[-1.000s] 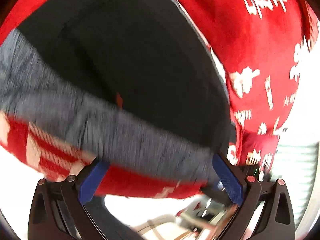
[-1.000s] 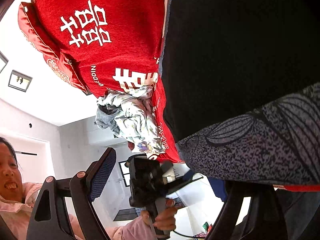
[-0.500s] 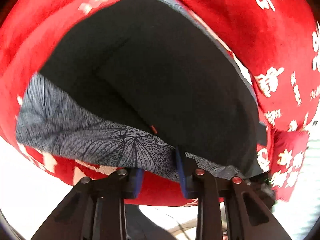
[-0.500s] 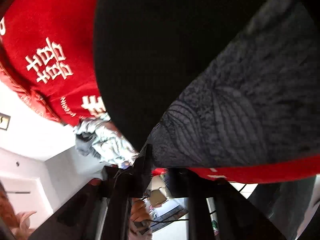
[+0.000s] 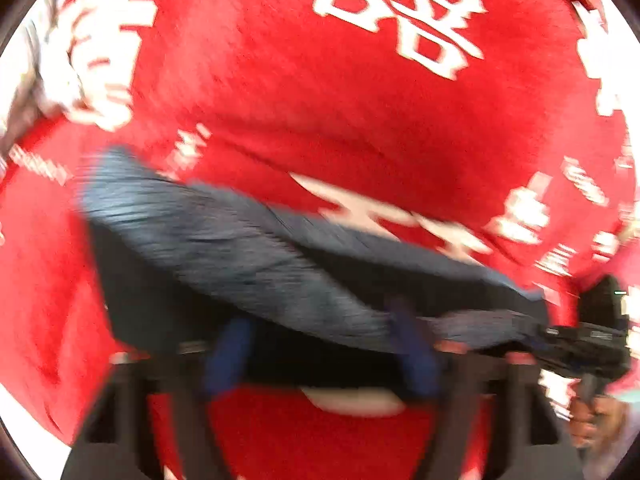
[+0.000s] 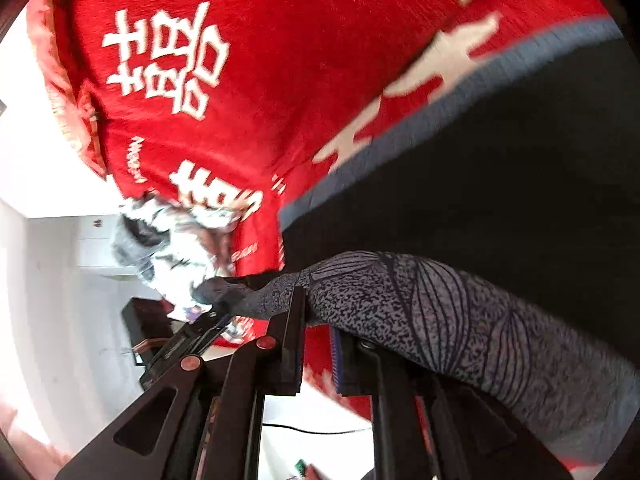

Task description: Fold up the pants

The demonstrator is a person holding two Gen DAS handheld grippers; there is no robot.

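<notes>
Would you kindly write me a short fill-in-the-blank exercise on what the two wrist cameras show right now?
1. The pants lie on a blanket whose colour is ____.
2. The right gripper is shut on the patterned ____ band of the pants.
3. The characters printed on the blanket are ____ in colour.
4. The crumpled pale garment lies at the blanket's ____.

Missing words: red; grey; white; edge

daylight, bright. left wrist view smeared w/ motion blur throughout: pants (image 5: 248, 248) streaked, blue pads (image 5: 228, 356) soft, white print on red blanket (image 5: 304, 92) fuzzy. right wrist view sharper; leaf pattern on pants (image 6: 448, 320) crisp, blur toward upper right. room bg (image 6: 52, 272) blown out white. fisheye bend, dark corners in both.
</notes>
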